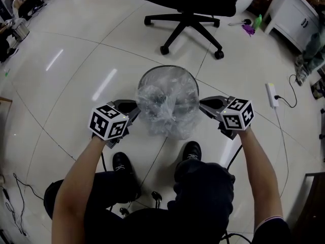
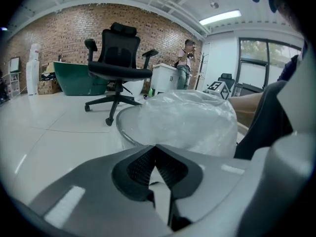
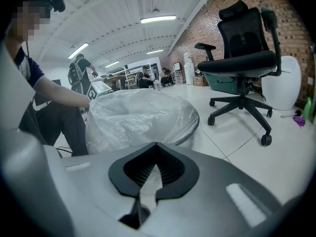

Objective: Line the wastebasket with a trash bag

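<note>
we are pinching the trash bag (image 1: 165, 103), sitting bunched atop the wastebasket (image 1: 167, 67) on the floor, with left gripper (image 1: 135, 111) and right gripper (image 1: 201, 104) fully closed on its sides; spreading it over the rim is remaining.

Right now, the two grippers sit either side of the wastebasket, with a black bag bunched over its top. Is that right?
No: the bag is clear, not black, as the head view shows. The left gripper and right gripper do sit either side of the wastebasket, the bag bunched over its top.
</note>
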Action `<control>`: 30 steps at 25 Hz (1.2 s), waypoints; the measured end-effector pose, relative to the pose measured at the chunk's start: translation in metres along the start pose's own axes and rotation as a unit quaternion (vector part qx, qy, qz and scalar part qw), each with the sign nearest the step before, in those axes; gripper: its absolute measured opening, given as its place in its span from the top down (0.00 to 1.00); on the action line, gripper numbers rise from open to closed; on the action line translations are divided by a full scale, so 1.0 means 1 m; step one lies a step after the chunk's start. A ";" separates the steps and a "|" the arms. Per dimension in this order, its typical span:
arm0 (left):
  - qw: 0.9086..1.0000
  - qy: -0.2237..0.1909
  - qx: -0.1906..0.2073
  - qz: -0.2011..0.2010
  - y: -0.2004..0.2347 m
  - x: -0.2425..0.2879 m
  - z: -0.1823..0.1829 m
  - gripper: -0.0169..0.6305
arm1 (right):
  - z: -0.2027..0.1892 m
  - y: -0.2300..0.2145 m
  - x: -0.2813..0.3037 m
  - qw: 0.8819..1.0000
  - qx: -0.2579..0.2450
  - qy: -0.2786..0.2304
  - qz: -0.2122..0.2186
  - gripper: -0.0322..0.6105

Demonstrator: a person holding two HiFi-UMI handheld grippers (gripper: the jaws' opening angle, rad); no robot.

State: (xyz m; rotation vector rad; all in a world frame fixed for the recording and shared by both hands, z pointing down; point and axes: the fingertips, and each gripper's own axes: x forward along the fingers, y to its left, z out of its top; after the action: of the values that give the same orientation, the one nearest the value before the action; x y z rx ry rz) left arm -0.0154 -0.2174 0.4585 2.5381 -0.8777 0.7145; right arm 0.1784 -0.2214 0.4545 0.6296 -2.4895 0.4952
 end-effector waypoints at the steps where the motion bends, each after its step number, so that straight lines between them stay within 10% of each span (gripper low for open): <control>1: 1.000 0.003 0.000 -0.001 -0.003 -0.001 -0.003 0.95 | -0.002 0.003 0.000 1.000 0.000 0.002 0.001 0.95; 30: 0.997 0.074 -0.016 0.017 -0.022 -0.013 -0.062 0.95 | -0.054 0.035 0.004 0.997 -0.010 0.071 0.031 0.95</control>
State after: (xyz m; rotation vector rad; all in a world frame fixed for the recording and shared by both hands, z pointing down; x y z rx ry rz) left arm -0.0309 -0.1652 0.4973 2.4120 -0.8756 0.8788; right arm 0.1784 -0.1692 0.4927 0.4935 -2.3823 0.5188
